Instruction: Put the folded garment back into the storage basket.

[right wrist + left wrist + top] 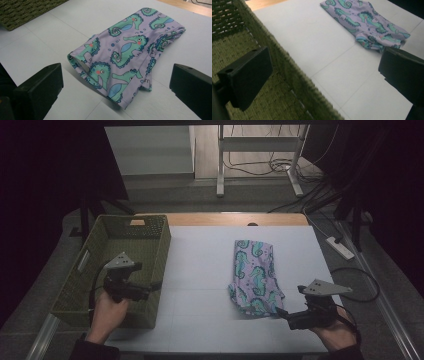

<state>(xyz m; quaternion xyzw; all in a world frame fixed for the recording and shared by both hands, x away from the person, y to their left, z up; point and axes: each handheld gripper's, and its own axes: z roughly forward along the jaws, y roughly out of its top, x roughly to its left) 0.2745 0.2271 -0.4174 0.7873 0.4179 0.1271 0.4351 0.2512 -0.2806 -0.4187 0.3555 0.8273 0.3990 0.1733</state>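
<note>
A folded piece of lilac cloth printed with green seahorses lies flat on the white surface, right of centre, well apart from the woven olive basket that stands at the surface's left edge. The basket looks empty from above.

The right tongs hover just beside the cloth's near corner, pointing at it from the person's side. In the right gripper view their two black jaws stand wide apart with nothing between them, and the cloth lies straight ahead, its near folded edge slightly lifted off the surface. The left tongs hang over the basket's right wall — also spread open and empty; in the left gripper view one jaw sits above the basket's woven floor and the other above the white surface, with the cloth farther off.

The step in hand looks like the approach to a pick: the cloth is not yet touched, and the likely aim is to carry it to the basket. The next move calls for the right tongs to drop low and slide forward so one jaw goes under the raised near edge, then close on all the folded layers together — a shallow bite could catch only the top layer and let the fold fall open
</note>
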